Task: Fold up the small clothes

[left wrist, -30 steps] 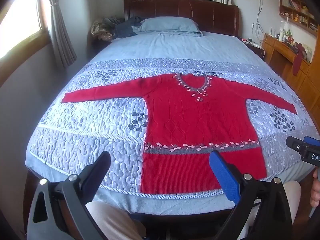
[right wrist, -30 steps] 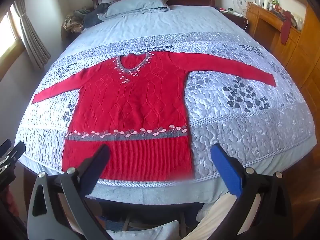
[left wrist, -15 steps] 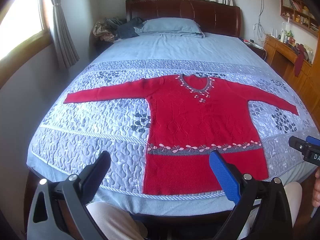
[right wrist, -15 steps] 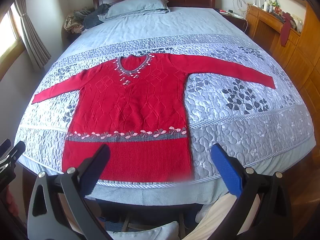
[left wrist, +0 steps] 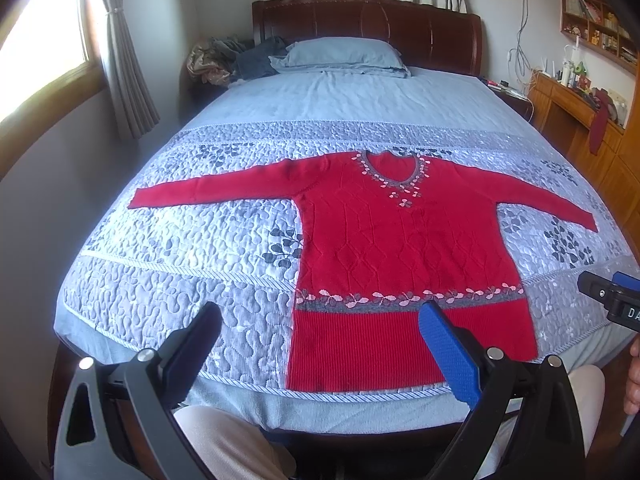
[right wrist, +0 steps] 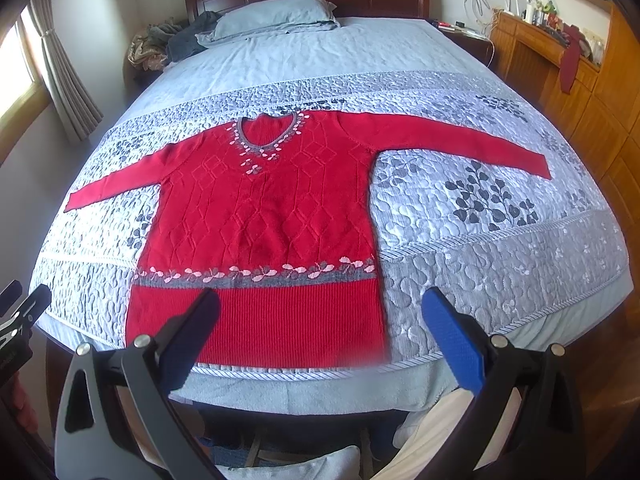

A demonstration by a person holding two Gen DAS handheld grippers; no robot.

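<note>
A red knitted sweater lies flat on the quilted bed, sleeves spread left and right, hem toward me. Its neck and waist carry a grey band with pink flowers. My left gripper hovers open above the bed's near edge, over the hem's left part, with nothing between its fingers. Open too, my right gripper hangs above the hem's right part and holds nothing. Each gripper's body shows at the edge of the other's view.
The bed has a grey patterned quilt and a blue pillow before a dark wooden headboard. Clothes are piled at the back left. Wooden cabinets line the right; a window with curtain is left. A person's knees show below.
Both grippers have drawn back slightly from the bed, so the sweater sits a little lower and farther in view. Both stay open; the sweater has not moved.
</note>
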